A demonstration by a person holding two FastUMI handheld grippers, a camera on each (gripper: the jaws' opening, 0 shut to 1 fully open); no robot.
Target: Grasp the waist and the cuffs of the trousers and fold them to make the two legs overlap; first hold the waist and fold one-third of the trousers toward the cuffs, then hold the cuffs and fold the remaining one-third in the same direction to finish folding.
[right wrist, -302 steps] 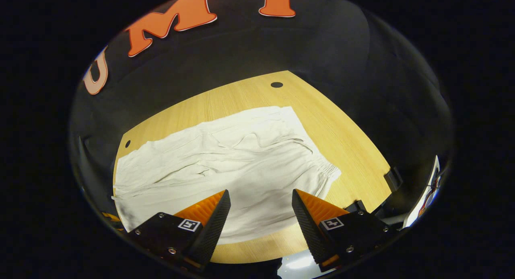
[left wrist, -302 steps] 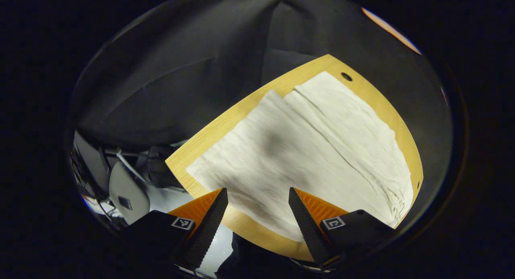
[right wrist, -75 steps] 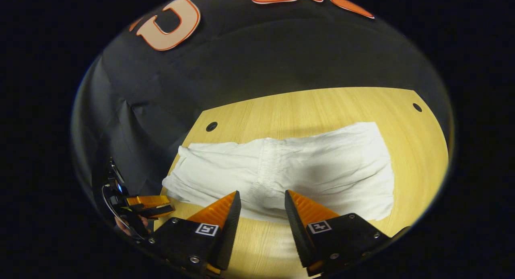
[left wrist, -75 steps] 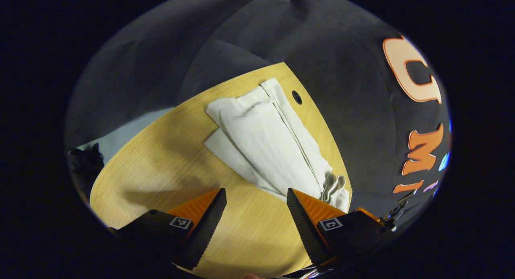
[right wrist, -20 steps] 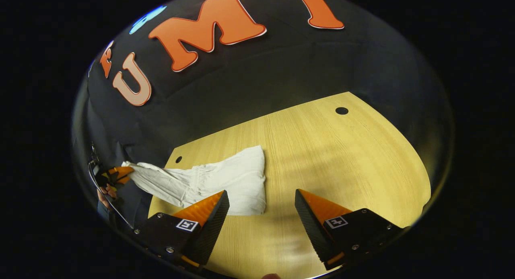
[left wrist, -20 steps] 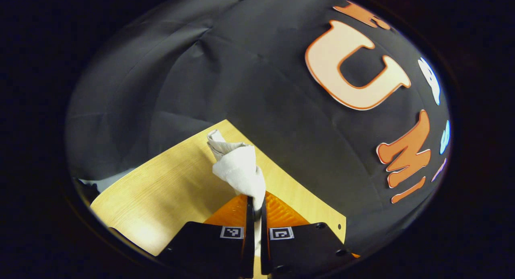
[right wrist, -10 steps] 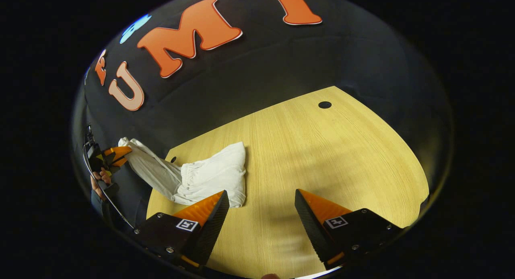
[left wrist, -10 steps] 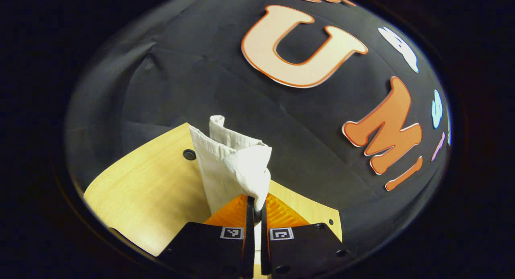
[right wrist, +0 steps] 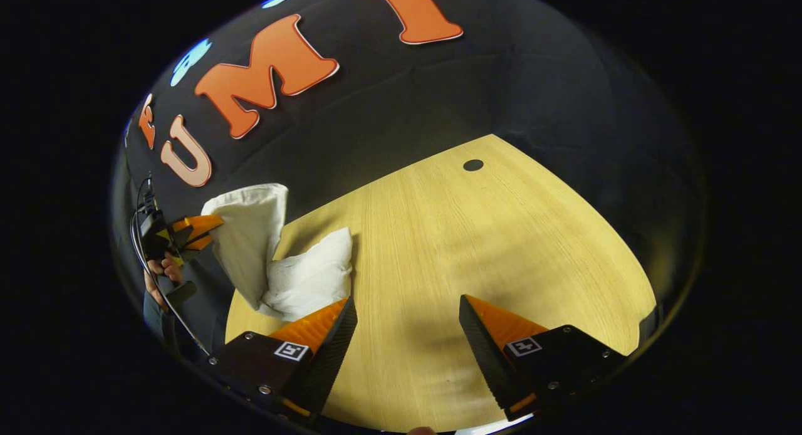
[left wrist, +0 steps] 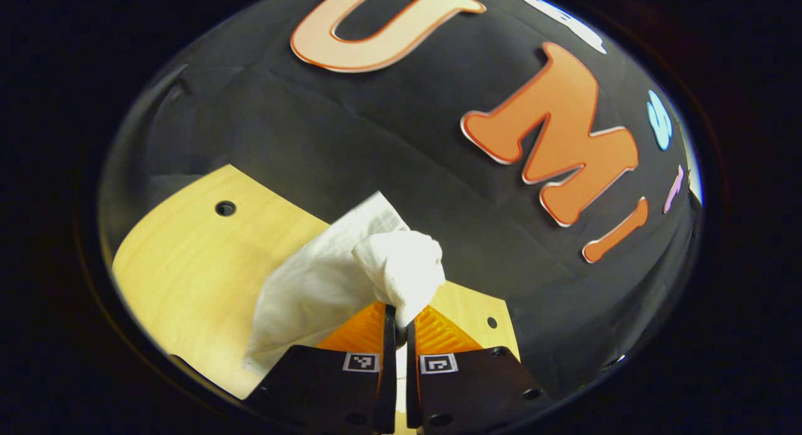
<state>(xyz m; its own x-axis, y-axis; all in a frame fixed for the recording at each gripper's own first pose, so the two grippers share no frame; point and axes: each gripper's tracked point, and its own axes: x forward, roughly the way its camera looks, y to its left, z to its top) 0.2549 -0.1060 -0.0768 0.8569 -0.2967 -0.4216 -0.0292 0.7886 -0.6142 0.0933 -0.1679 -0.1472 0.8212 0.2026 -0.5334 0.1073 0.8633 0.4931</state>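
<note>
White trousers (left wrist: 326, 278) are hanging pinched in the closed left hand-held gripper (left wrist: 396, 316) over the worktop (right wrist: 476, 253) edge, while the right hand-held gripper (right wrist: 407, 335) is hovering wide open, empty, above bare wood.

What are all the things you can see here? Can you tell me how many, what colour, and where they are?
trousers: one pair, white, bunched at the table's left edge in the right gripper view, one end lifted up in the air.
table: one, light wood, below both grippers.
holes in the table: small, dark, near the table's corners; one in the right gripper view, two in the left gripper view.
booth wall: one, black cloth, behind the table.
hand: one, holding the left gripper's handle, far left of the right gripper view.
left gripper: one, closed on the lifted end of the trousers.
right gripper: one, fingers apart, above the bare table, holding nothing.
</note>
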